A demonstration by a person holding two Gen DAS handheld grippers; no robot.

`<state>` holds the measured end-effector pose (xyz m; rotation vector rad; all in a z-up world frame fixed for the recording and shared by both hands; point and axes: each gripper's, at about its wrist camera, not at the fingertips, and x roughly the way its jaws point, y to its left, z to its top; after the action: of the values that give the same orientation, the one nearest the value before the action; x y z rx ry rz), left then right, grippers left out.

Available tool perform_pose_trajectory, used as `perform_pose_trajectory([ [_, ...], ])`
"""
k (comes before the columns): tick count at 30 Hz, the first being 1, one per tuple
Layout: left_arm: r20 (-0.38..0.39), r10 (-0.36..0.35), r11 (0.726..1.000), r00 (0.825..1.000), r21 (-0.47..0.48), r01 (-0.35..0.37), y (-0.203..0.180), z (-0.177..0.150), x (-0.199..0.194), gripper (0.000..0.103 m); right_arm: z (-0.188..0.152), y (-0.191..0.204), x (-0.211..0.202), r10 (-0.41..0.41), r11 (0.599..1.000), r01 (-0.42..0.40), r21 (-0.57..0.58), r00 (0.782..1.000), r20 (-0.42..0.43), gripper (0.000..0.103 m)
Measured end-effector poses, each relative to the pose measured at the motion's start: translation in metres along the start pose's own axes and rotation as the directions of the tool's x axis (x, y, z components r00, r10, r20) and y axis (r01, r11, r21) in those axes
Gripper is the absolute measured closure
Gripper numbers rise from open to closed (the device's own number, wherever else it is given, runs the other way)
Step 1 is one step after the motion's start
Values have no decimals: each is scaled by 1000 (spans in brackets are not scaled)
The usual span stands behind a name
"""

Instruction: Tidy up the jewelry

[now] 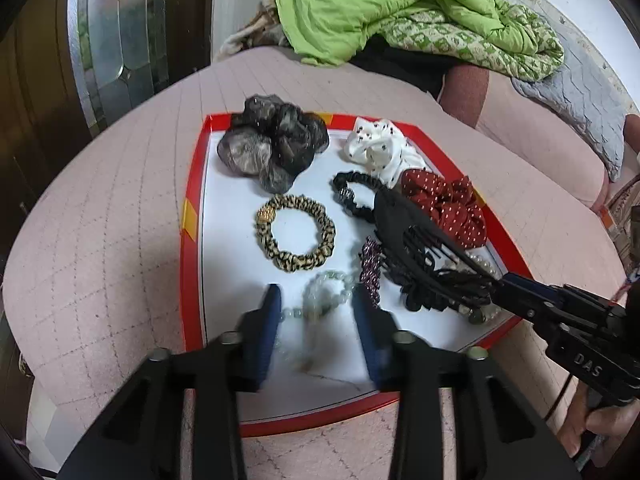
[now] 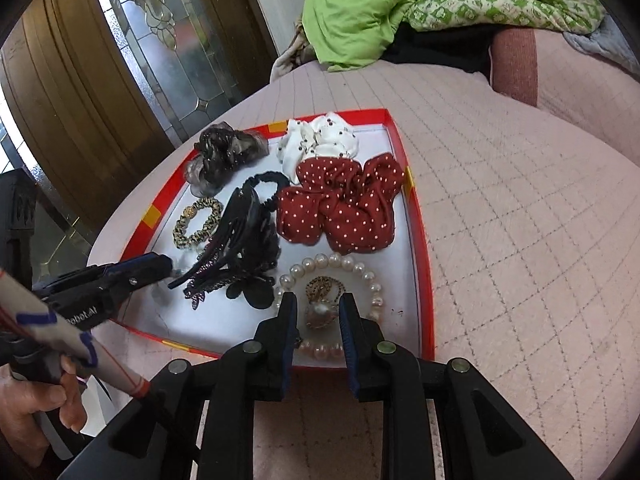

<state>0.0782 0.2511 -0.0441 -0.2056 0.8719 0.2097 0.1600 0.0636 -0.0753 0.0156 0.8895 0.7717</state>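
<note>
A red-rimmed tray (image 1: 192,200) (image 2: 420,240) with a white floor holds scrunchies, clips and bracelets. My left gripper (image 1: 316,306) stands open over its near part, and a pale green bead bracelet (image 1: 328,290) lies blurred between the fingers, untouched. Beyond it are a leopard scrunchie (image 1: 296,236) and a black claw clip (image 1: 408,228) (image 2: 244,228). My right gripper (image 2: 318,304) is open low over a pearl bracelet (image 2: 332,264). A pearl pendant (image 2: 319,315) sits between its fingers, which stand clear of it.
Grey (image 1: 272,144), white (image 2: 320,140) and red dotted (image 2: 340,208) scrunchies fill the tray's far half. The tray rests on a pink quilted surface (image 1: 120,200). A green quilt (image 1: 380,12) is piled behind it. A wooden door with leaded glass (image 2: 80,80) stands to the left.
</note>
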Motion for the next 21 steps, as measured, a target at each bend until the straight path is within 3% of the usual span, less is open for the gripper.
perform_pose_trajectory([
  [6,57,8,1000,998,16,-9,-16,-3,-16,54,-5,0,-36,-14,1000,12,27,997,75,73],
  [8,97,23,999,995,25,-26,-24,-8,-29,41,-11,2,-50,-29,999,27,24,994,108,66],
  [12,188,22,999,982,19,-26,-36,-24,-64,28,-31,11,-87,-77,997,78,0,980,183,57],
  [16,267,47,999,963,8,-51,-45,-46,-100,8,-62,22,-129,-117,991,128,-24,956,270,39],
  [21,303,109,994,947,-42,-101,-49,-77,-142,4,-106,36,-180,-168,978,200,-51,915,367,28],
])
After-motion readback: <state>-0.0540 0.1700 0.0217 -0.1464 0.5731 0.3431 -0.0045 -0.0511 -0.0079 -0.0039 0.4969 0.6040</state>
